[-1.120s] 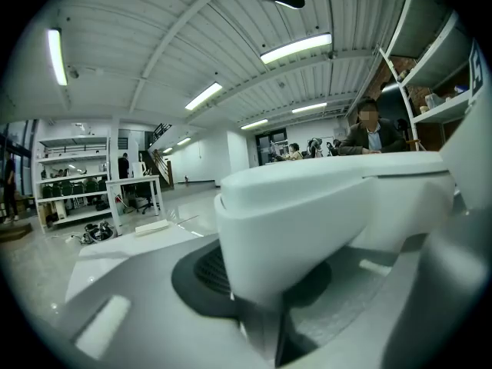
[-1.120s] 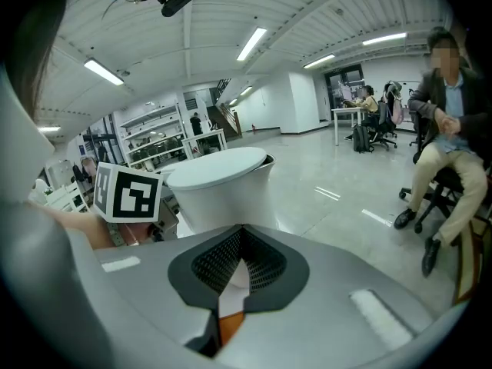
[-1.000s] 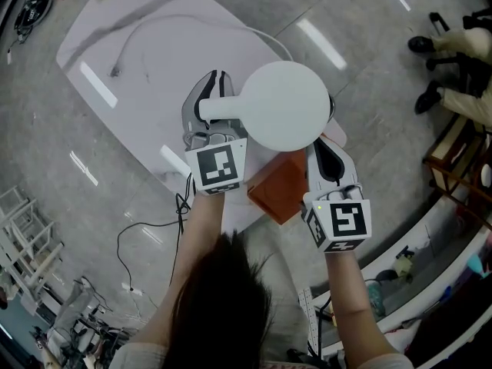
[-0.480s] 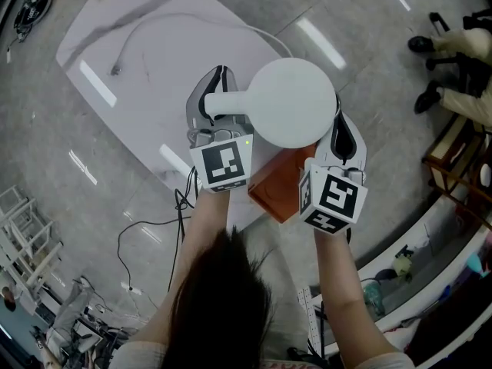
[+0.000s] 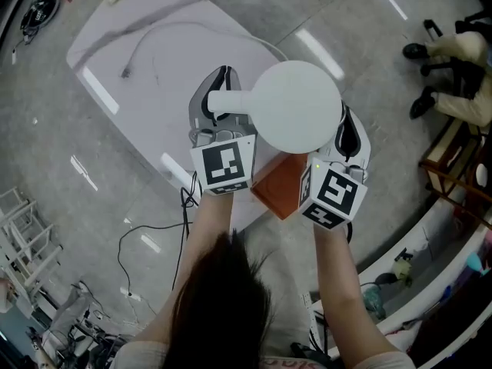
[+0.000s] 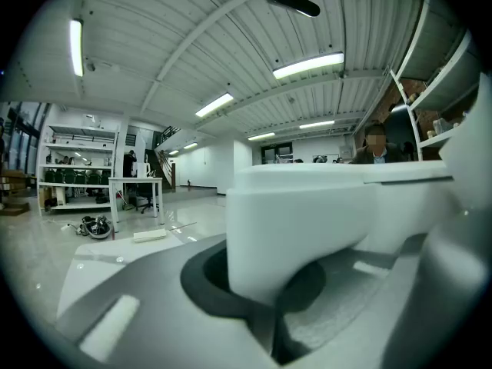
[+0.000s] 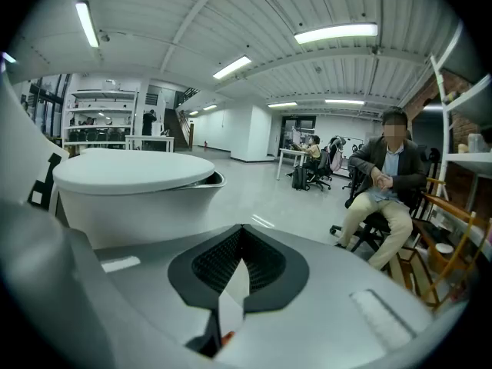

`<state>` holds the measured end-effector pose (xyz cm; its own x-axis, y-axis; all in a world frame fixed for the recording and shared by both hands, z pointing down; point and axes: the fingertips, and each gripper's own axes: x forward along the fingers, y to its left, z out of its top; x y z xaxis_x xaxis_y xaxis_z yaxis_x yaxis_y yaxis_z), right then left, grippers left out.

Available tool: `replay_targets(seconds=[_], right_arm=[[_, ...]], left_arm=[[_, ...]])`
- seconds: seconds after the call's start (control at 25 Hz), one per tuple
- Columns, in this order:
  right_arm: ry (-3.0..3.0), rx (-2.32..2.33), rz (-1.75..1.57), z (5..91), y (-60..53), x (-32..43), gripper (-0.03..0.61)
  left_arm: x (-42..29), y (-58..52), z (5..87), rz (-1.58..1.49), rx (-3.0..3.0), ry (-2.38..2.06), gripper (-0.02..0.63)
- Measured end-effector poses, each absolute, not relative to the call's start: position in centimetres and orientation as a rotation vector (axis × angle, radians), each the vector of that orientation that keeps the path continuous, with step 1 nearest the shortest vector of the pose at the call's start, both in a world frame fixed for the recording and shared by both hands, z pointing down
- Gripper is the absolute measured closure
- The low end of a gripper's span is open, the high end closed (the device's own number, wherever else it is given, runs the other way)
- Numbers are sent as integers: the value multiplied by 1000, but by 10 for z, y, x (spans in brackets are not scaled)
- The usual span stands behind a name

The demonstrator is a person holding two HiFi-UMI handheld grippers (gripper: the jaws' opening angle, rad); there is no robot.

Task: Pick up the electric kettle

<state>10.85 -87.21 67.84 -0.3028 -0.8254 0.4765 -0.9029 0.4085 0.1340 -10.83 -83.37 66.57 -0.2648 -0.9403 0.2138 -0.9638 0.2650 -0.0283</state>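
Head view: left gripper pinches the handle of the white kettle. Right gripper has its jaws pressed together on nothing, just beside the kettle body. Kettle shows over the near edge of the table, above an orange box.

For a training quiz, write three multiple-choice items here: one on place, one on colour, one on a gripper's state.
1. Seen along the right gripper, the kettle sits: A between its jaws; B to their left; C to their right.
2. The kettle is: A black; B red; C white.
3. The left gripper is: A shut on the kettle's handle; B open and empty; C shut on nothing.
Answers: B, it stands left of the closed jaws; C, it shows white in every view; A, the handle fills its jaws.
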Motion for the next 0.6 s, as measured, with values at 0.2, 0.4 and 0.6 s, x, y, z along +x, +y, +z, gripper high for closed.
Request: replay_targets(seconds=[0.2,0.4,0.6], right_arm=[[-2223,1490,184,640,-860,109,558],[-2251,1506,139,595,-848,108,558],[-2307,1485,126,544,-833,112,558]], left_arm=[[-107,-824,633,251,1796,-2389,591],[-107,-811,596,246,1798,-2394,591],[-104,-794,547,241,1780,-2418,591]])
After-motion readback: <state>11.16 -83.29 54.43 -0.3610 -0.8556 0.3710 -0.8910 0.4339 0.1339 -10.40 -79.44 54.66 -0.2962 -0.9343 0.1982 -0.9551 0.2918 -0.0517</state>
